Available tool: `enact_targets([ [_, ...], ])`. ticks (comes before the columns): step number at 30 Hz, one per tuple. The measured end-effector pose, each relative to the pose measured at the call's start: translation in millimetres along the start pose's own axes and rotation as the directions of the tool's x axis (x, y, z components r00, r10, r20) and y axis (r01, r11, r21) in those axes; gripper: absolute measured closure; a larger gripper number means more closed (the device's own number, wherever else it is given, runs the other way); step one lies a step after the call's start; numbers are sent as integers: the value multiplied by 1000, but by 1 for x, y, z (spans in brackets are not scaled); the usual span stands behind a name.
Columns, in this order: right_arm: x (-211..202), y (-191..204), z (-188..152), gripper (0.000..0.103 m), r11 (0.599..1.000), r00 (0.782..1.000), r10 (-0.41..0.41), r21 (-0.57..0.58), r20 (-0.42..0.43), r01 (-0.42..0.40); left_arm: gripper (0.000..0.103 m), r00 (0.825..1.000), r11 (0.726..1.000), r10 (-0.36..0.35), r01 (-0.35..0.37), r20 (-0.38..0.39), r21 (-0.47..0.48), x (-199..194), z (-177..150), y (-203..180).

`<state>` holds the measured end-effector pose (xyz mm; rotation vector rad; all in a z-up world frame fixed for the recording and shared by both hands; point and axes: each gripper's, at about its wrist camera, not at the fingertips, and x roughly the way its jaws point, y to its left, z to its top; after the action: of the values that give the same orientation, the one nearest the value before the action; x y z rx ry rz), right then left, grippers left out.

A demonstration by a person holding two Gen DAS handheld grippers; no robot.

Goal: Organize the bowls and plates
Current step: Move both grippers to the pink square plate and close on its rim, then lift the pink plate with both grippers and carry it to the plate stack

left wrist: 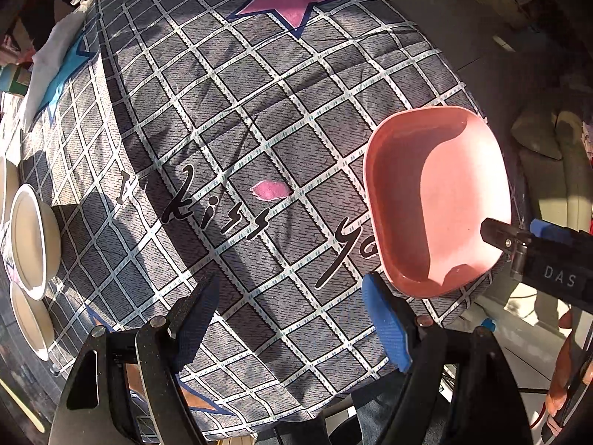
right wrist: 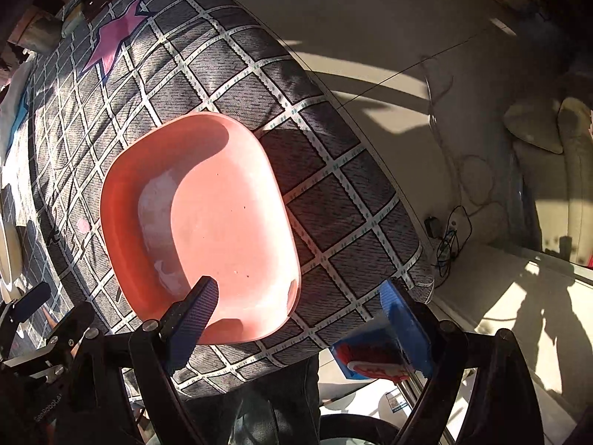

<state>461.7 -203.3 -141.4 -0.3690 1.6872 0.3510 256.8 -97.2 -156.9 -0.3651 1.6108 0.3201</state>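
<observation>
We saw a pink plate (right wrist: 207, 218) at the counter's (left wrist: 259, 118) right edge. Our right tongs (right wrist: 300, 307) were spread wide around its rim; the left tongs (left wrist: 292, 319) hung open, empty. Closing on the rim seemed next.

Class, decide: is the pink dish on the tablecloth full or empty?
Empty: the pink dish shows only its bare, sunlit inner floor in both wrist views.

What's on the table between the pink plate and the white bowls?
Nothing but tablecloth. In the left wrist view, the stretch from the pink plate to the white bowls holds only the cloth's grid, black lettering and a small pink patch.
</observation>
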Motion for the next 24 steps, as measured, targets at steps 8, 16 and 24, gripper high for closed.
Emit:
enact_targets([
  [8, 34, 0, 21, 13, 990, 1000, -8, -141, 11, 9, 22, 1000, 999, 15, -16, -24, -39, 47, 22, -16],
  [16, 47, 24, 13, 67, 966, 999, 19, -258, 32, -10, 61, 1000, 999, -28, 28, 9, 26, 50, 27, -31],
  [24, 52, 33, 12, 77, 970, 998, 65, -235, -21, -68, 78, 999, 999, -43, 43, -1, 23, 49, 10, -22],
])
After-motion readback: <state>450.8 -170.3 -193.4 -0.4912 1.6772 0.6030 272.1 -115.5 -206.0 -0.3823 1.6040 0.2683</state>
